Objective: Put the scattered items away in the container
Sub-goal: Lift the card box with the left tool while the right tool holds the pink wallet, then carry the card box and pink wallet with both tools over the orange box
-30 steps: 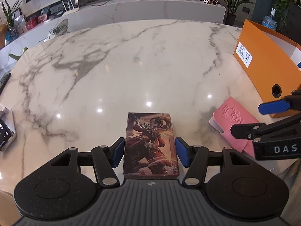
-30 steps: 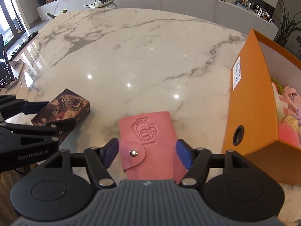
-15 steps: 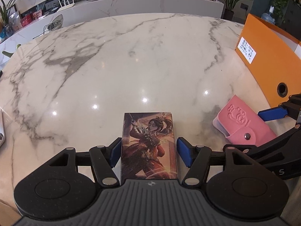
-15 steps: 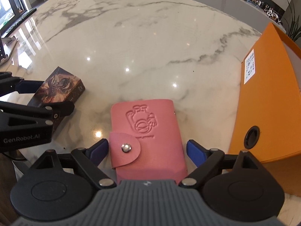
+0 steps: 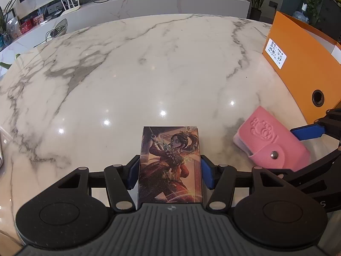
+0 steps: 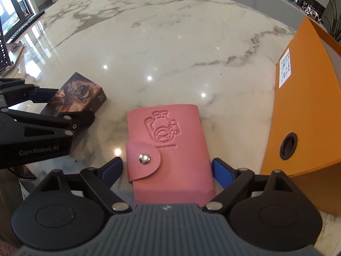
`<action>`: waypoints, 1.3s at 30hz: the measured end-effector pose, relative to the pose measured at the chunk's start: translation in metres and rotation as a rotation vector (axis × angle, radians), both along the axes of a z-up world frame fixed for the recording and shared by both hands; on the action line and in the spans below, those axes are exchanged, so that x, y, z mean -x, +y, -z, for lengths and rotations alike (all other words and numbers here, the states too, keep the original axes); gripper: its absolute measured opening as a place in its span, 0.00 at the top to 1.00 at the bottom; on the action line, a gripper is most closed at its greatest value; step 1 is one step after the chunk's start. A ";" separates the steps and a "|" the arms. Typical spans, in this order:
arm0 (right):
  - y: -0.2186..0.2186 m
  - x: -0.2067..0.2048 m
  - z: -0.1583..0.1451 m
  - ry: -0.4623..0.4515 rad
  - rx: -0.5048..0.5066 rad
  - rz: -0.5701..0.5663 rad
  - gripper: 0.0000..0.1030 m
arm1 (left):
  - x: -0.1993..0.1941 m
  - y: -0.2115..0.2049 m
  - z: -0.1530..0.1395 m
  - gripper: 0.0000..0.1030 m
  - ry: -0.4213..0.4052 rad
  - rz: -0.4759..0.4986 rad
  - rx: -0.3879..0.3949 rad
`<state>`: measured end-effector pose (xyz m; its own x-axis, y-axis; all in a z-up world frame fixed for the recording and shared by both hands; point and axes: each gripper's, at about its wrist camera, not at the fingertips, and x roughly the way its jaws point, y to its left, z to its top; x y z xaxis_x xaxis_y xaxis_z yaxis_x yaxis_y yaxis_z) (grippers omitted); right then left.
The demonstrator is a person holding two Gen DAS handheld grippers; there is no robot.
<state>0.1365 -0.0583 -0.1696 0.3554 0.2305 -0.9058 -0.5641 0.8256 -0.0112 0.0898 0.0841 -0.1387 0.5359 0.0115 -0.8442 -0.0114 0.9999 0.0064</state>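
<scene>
a: what's sitting under the left gripper (image 5: 169, 175)?

b: a flat rectangular card box (image 5: 169, 166), glossy, printed with a painted figure in red. it's lying face up on the marble table (image 5: 149, 68), which is white with grey veins and polished enough to be throwing back ceiling lights.

a: is it gripped?

b: the jaws are closing, with the box between them. the blue pads (image 5: 133, 175) are looking right up against its long edges, and i'm reading that as contact, though the box is resting flat on the stone.

a: and the right gripper (image 6: 167, 173)?

b: it's straddling a pink card wallet (image 6: 168, 149), soft and leathery looking, with rounded corners, a snap tab with a silver stud and an embossed cartoon figure on the cover. there's tiny embossed lettering under the figure, too small for me to read. those jaws are closing as well, but there's a clear gap showing on the left side, so they're not pressing on it.

a: where's the container?

b: the orange box (image 6: 307, 111) is standing just to the right of the wallet, smooth cardboard with a round black finger hole in the end. it's carrying a white sticker with small print; from the left camera i'm making out "37" on it, the rest isn't legible.

a: any other writing?

b: "genrobot.ai" in grey on the black body of the left gripper, seen from the right camera.
</scene>
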 end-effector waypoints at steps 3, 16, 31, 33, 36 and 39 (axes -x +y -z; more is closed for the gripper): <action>0.002 0.001 -0.001 -0.004 -0.003 0.003 0.19 | 0.001 -0.002 0.000 0.36 0.000 -0.003 0.000; -0.007 0.000 -0.016 -0.040 -0.076 0.091 0.21 | 0.012 -0.010 -0.021 0.36 -0.053 -0.004 -0.039; -0.041 0.022 -0.081 -0.154 -0.273 0.146 0.21 | 0.020 -0.031 -0.087 0.36 -0.185 -0.004 -0.064; -0.047 0.025 -0.093 -0.183 -0.292 0.153 0.21 | 0.018 -0.038 -0.096 0.36 -0.196 0.004 -0.065; -0.060 0.029 -0.108 -0.232 -0.304 0.173 0.21 | 0.015 -0.052 -0.106 0.36 -0.218 0.034 -0.068; -0.076 0.032 -0.122 -0.280 -0.314 0.192 0.21 | 0.011 -0.070 -0.116 0.36 -0.244 0.074 -0.079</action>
